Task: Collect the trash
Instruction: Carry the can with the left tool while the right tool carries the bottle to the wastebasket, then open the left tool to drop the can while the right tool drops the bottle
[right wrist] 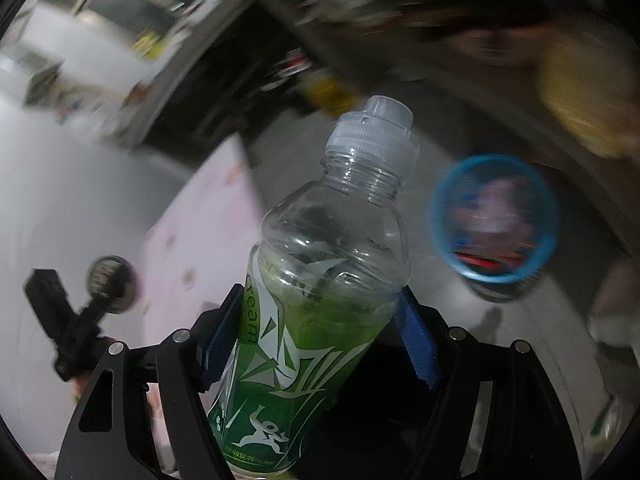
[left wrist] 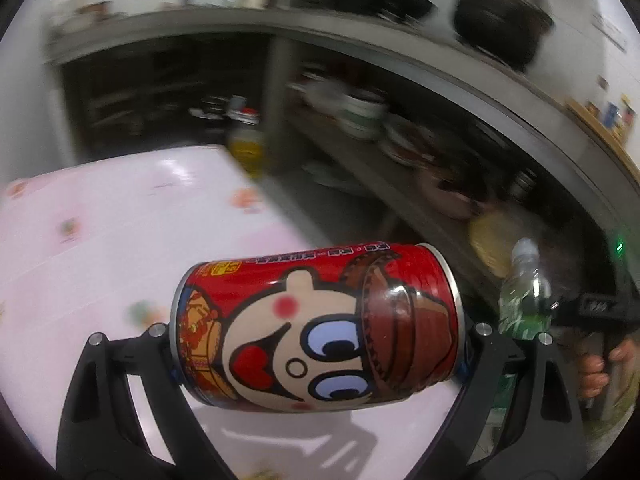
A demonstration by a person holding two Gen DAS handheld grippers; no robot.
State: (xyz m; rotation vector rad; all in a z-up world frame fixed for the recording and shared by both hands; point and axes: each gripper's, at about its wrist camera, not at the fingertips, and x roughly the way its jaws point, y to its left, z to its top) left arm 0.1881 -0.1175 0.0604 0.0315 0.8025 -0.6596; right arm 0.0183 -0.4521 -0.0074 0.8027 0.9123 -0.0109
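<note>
A red drink can (left wrist: 316, 324) with a cartoon face lies sideways between the fingers of my left gripper (left wrist: 318, 354), which is shut on its two ends above the pink tablecloth (left wrist: 120, 248). My right gripper (right wrist: 320, 340) is shut on a clear plastic bottle (right wrist: 320, 280) with a green label and a white cap, its blue pads (right wrist: 416, 344) pressing the bottle's sides. That bottle (left wrist: 522, 292) and the right gripper's body also show at the right in the left wrist view, with a hand (left wrist: 596, 368) on the handle. A blue bin (right wrist: 494, 216) with colourful trash inside sits on the floor beyond the bottle.
A steel counter (left wrist: 360, 36) with a dark pot (left wrist: 500, 20) runs across the back. Bowls and dishes (left wrist: 360, 112) fill the shelf under it. A yellow jug (left wrist: 248, 148) stands past the table's far corner. The left gripper's body (right wrist: 72, 320) shows at the left of the right wrist view.
</note>
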